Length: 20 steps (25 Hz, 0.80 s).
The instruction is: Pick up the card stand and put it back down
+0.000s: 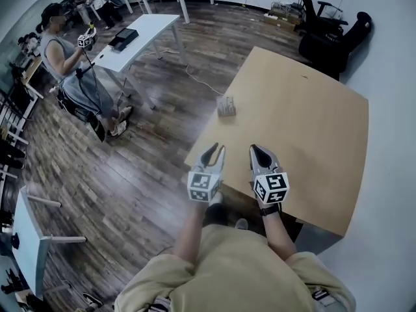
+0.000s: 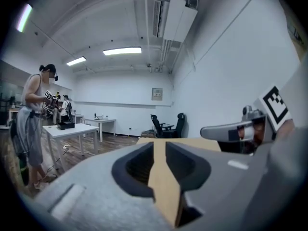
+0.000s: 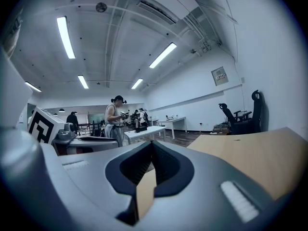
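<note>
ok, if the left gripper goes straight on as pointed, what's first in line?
Likely the small grey card stand on the light wooden table, roughly ahead of the left gripper in the head view. Height is unclear; it might pass over.

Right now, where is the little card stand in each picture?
Head view: the card stand sits above the middle of the picture, near the left edge of the wooden table.
Left gripper view: not in it.
Right gripper view: not in it.
Shared landmark: the wooden table shows in all three, straight ahead in the left gripper view and at the right in the right gripper view.
</note>
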Each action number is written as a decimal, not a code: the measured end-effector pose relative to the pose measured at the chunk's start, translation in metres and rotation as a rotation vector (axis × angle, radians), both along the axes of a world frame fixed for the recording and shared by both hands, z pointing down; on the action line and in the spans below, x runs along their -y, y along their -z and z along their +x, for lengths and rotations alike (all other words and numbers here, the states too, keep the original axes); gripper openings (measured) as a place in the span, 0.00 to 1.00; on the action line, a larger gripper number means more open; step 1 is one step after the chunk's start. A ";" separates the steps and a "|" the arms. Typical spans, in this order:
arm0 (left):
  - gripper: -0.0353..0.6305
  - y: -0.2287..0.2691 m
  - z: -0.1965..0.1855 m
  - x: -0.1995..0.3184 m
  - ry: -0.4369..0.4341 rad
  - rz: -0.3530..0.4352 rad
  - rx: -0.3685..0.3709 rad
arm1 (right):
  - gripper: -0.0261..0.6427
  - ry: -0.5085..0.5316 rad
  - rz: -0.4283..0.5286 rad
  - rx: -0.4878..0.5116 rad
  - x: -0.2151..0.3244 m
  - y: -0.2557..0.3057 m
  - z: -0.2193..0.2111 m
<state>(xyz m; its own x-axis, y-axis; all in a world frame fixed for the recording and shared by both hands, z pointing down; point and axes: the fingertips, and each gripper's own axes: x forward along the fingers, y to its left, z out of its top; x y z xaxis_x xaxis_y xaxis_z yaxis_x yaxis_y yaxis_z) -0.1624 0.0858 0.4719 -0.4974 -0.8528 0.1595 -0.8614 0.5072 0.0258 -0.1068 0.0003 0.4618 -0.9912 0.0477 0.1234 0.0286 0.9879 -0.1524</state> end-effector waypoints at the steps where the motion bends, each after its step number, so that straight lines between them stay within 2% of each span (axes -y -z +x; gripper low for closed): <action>1: 0.15 0.005 0.008 -0.001 0.005 0.011 0.007 | 0.05 0.003 0.008 0.006 -0.002 0.004 0.005; 6: 0.08 0.023 0.032 -0.005 0.036 0.048 0.038 | 0.05 0.022 0.044 0.023 -0.012 0.016 0.022; 11: 0.05 0.047 0.036 -0.021 0.142 0.081 0.088 | 0.05 0.028 0.083 0.048 -0.021 0.029 0.029; 20: 0.05 0.047 0.040 -0.019 0.135 0.065 0.096 | 0.05 0.008 0.101 0.064 -0.015 0.040 0.036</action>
